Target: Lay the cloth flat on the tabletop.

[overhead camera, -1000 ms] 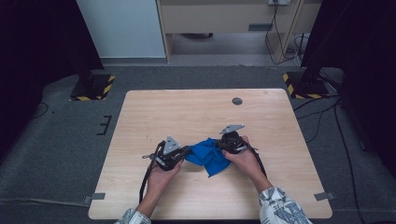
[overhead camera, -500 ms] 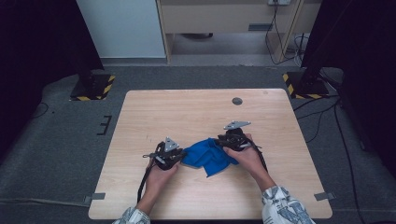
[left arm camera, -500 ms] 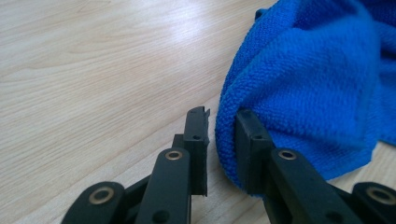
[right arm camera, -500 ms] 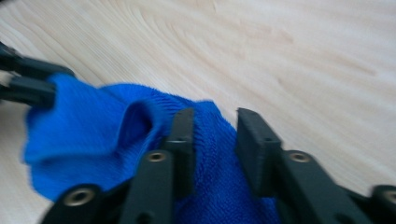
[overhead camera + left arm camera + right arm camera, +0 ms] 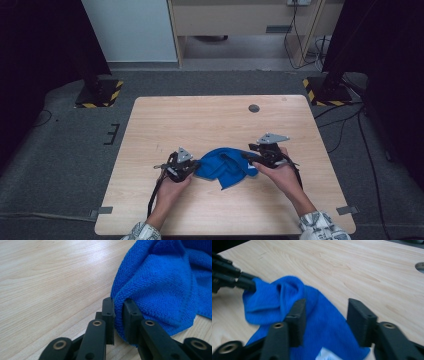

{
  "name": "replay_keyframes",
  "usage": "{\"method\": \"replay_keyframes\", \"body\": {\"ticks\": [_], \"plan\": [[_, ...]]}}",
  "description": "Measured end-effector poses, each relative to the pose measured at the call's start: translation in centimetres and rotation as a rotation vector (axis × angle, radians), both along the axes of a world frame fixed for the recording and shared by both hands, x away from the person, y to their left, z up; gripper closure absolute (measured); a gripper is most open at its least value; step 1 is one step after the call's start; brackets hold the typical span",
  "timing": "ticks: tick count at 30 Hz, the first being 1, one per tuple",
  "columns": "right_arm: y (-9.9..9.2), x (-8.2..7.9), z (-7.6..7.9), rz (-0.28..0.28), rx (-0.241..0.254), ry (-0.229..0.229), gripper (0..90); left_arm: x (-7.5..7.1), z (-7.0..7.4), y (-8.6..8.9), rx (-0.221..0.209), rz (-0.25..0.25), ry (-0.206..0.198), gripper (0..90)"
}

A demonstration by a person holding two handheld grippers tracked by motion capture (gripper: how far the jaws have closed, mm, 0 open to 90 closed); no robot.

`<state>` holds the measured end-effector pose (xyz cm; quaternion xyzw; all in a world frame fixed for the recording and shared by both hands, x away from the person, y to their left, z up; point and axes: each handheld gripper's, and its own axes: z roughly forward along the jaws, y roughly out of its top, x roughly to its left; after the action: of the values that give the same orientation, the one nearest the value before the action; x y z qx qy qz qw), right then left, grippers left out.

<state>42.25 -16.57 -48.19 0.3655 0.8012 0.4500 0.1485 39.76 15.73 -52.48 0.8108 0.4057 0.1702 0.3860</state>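
— So, what has the left gripper (image 5: 192, 167) got?

— It is clenched on a fold at the edge of the blue cloth (image 5: 226, 166). In the left gripper view the cloth (image 5: 160, 282) bulges up just past the jaw tips (image 5: 119, 302), with the edge nipped between the pads, and bare table (image 5: 50, 277) lies off to their left.

— And the right gripper (image 5: 251, 158)?

— Released. Its jaws have just been opening. In the right gripper view they (image 5: 325, 305) stand well apart, the cloth (image 5: 317, 315) lying loose between and beneath them, neither pad pressing on it.

— Where does the cloth sit, then?

— Crumpled on the wooden table (image 5: 210, 117) between the two grippers, one end in the left one's grip, the other under the right one's tips. From the right gripper, the left one's jaws (image 5: 249, 284) show at the cloth's far end.

— Anything beyond?

— A small round hole (image 5: 254, 108) in the tabletop, well ahead of the right gripper.
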Motion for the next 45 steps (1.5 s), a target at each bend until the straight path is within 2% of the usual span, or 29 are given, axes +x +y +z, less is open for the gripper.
{"method": "replay_keyframes", "body": {"ticks": [5, 8, 10, 14, 16, 18, 25, 31, 36, 41, 43, 45], "plan": [[-1.8, -2.0, -0.7, -0.001, 0.006, -0.018, 62.2, 0.0, 0.0, 0.0, 0.009, 0.004, -0.007, 79.3], [-2.5, -2.6, -0.9, -0.010, 0.009, -0.022, 64.9, 0.0, -0.1, 0.0, 0.012, 0.007, -0.007, 77.1], [-3.3, -3.2, -1.4, -0.010, 0.001, -0.019, 67.7, 0.0, 0.0, 0.0, 0.014, 0.015, -0.006, 68.3], [-3.8, -4.1, -2.4, 0.007, -0.046, -0.008, 69.0, -0.5, 0.3, 0.2, -0.013, 0.011, -0.022, 61.2], [-3.7, -4.5, -2.8, 0.029, -0.076, -0.011, 66.7, -0.8, 0.5, 0.2, -0.025, 0.007, -0.027, 57.6], [-3.6, -4.7, -3.1, 0.036, -0.089, -0.005, 60.2, -1.2, 0.7, 0.1, -0.034, 0.000, -0.038, 54.5], [-2.6, -4.6, -4.4, 0.050, -0.139, 0.020, 43.0, -1.5, 0.8, -0.6, -0.046, -0.017, -0.050, 42.0], [-2.1, -4.3, -4.8, 0.056, -0.146, 0.031, 42.3, -1.8, 1.1, -0.8, -0.065, -0.022, -0.056, 41.7], [-1.4, -4.3, -5.2, 0.068, -0.162, 0.037, 52.9, -1.9, 1.1, -0.9, -0.072, -0.032, -0.055, 42.3], [-1.2, -4.3, -5.2, 0.077, -0.154, 0.033, 74.7, -1.9, 1.1, -1.1, -0.072, -0.039, -0.054, 42.7], [-1.2, -4.2, -5.1, 0.078, -0.149, 0.045, 83.2, -2.0, 1.1, -1.1, -0.069, -0.043, -0.054, 42.9], [-1.2, -4.1, -5.1, 0.079, -0.145, 0.052, 86.9, -2.0, 1.1, -1.3, -0.070, -0.047, -0.056, 43.0]]}}
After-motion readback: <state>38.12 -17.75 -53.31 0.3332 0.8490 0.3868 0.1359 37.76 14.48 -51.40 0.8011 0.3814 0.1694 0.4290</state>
